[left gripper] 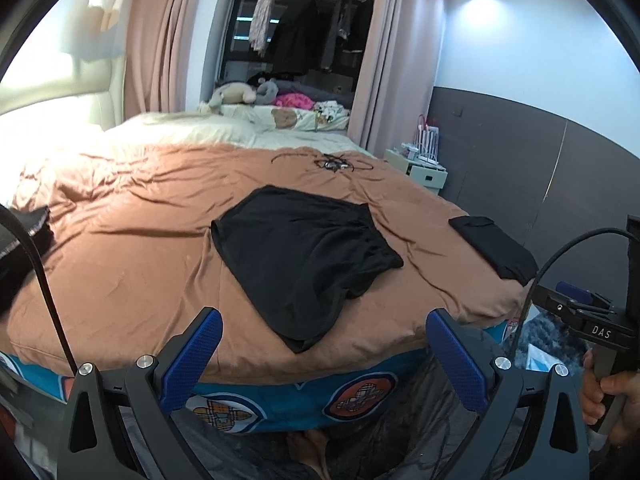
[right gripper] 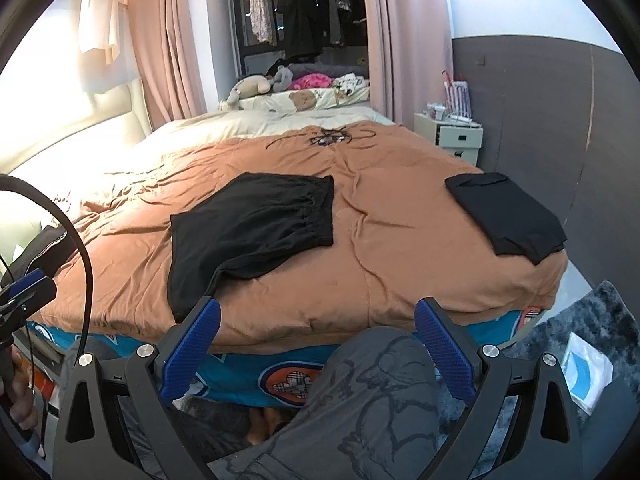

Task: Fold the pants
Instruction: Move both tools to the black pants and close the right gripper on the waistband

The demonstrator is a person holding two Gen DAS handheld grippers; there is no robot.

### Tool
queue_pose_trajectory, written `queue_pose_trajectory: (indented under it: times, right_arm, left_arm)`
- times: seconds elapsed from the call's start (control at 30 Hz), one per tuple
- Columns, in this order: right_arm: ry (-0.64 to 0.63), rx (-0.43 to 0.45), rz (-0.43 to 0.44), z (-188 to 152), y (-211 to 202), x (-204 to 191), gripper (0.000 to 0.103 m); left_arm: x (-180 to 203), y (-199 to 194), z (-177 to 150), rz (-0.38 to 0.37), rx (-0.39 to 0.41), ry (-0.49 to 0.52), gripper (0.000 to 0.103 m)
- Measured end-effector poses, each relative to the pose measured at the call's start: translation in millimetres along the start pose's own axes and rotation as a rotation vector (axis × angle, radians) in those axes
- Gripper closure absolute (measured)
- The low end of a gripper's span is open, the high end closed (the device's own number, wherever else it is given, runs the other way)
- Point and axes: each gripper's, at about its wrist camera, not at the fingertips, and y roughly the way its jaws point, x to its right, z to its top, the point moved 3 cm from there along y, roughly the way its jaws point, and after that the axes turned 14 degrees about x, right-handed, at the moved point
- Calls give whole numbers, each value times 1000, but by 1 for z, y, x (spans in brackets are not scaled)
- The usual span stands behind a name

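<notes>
A pair of black shorts-style pants (left gripper: 304,256) (right gripper: 256,224) lies spread flat on the brown bed cover (left gripper: 132,248) (right gripper: 400,240), waistband toward the right, one leg reaching the near edge. My left gripper (left gripper: 324,332) hangs open in front of the bed edge, just short of that near leg. My right gripper (right gripper: 318,324) is also open, held off the bed's near edge to the right of the pants, above a person's knee (right gripper: 380,384). Neither holds anything.
A folded black garment (left gripper: 496,248) (right gripper: 508,216) rests at the bed's right corner. More dark clothing (right gripper: 40,248) lies at the left edge. A tangle of black cords (right gripper: 328,138) sits mid-bed. A white nightstand (right gripper: 452,136) stands right of the bed; a grey rug (right gripper: 592,328) covers the floor.
</notes>
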Motion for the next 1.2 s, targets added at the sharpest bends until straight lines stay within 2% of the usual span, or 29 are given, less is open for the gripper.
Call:
queue_pose_trajectory:
  times: [0.27,0.43,0.57,0.73,0.87,1.2]
  right_arm:
    - [26,-79,55,8,57,9,5]
    - [51,-89,68,14,80,20,5]
    - [56,-87,86,15,96,21,4]
    - [77,-79,169,8,113,25,4]
    - [73,-117,186,-3,132,29,4]
    - [150,-194,239,-8,180,45,8]
  left_arm:
    - [-32,44,-12,-26,-80,-92,3]
    - [-43,74,-28,-55,-171,-166,19]
    - [-50,94,-40,-74,-237,-238,26]
    - [-56,115,-58,-95,-325,-326,35]
    - [-60,132,-73,-112,-392,-411,42]
    - [-64,162,-104,-133,-517,-573,43]
